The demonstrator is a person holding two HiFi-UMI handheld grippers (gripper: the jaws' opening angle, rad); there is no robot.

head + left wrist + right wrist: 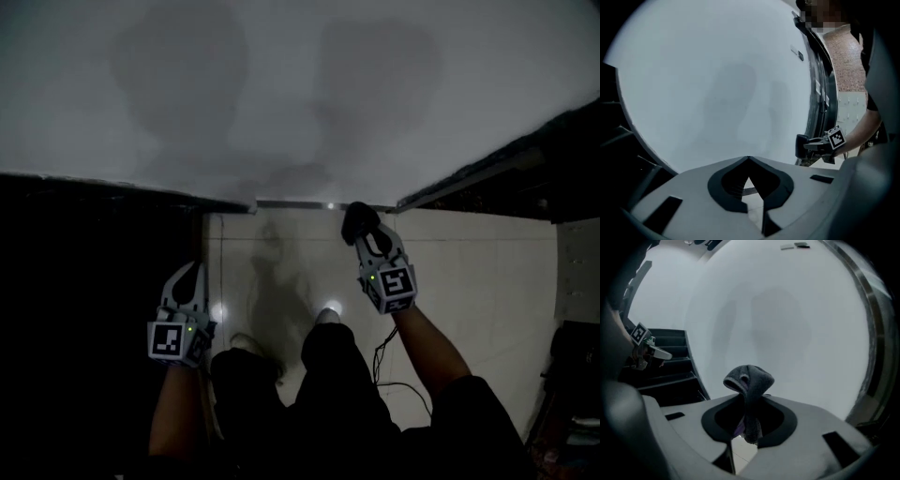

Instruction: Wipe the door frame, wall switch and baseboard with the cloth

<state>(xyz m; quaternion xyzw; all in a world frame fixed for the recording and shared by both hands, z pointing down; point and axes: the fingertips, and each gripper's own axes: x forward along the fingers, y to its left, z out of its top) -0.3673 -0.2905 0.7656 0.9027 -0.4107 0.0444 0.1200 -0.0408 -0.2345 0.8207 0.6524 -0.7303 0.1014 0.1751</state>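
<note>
The cloth (359, 219) was clamped in the right tool (367, 234), just short of the baseboard (292, 203) running along the floor's far edge, while the left tool (190, 277), closed and empty, was held farther back.

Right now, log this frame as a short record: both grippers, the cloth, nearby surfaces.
left gripper: jaws shut, empty
right gripper: jaws shut on cloth
cloth: dark, bunched, low by the baseboard; contact unclear
baseboard: thin strip where wall meets floor
wall: white, bare, straight ahead
door frame: dark, to the right, not touched
</note>
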